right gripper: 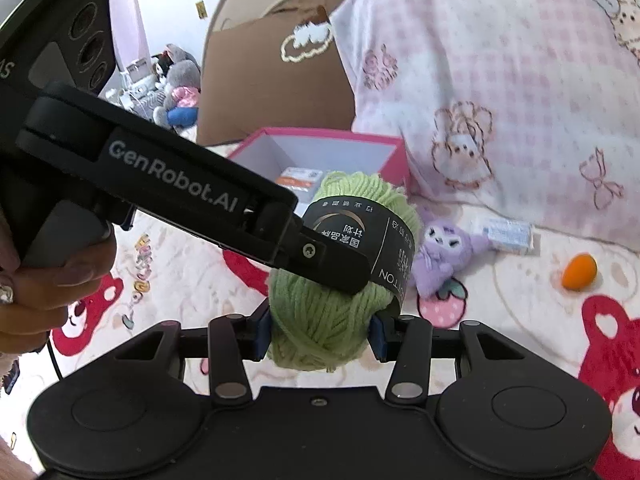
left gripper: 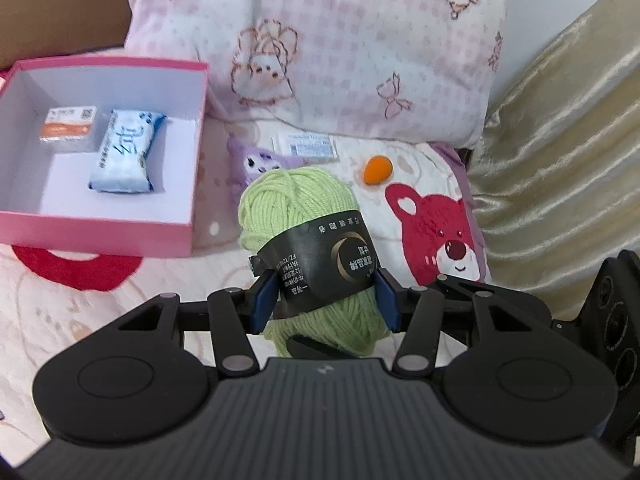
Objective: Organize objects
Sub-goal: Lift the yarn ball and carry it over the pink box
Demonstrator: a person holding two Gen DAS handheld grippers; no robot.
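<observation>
Bed blanket (left gripper: 120, 320) bears pink box (left gripper: 100, 236), plush (left gripper: 256, 160), orange egg (left gripper: 376, 170).

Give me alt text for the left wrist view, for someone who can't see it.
The left tool grips a green yarn ball by its black label above a patterned blanket. To its left an open pink box holds a blue packet and a small carton.

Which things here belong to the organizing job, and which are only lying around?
Belong to the job:
- green yarn ball, held by both the left gripper and the right gripper
- pink box
- purple plush toy
- orange egg-shaped object
- small white packet

Only lying around:
- pink pillow
- cardboard box
- bear-print blanket
</observation>
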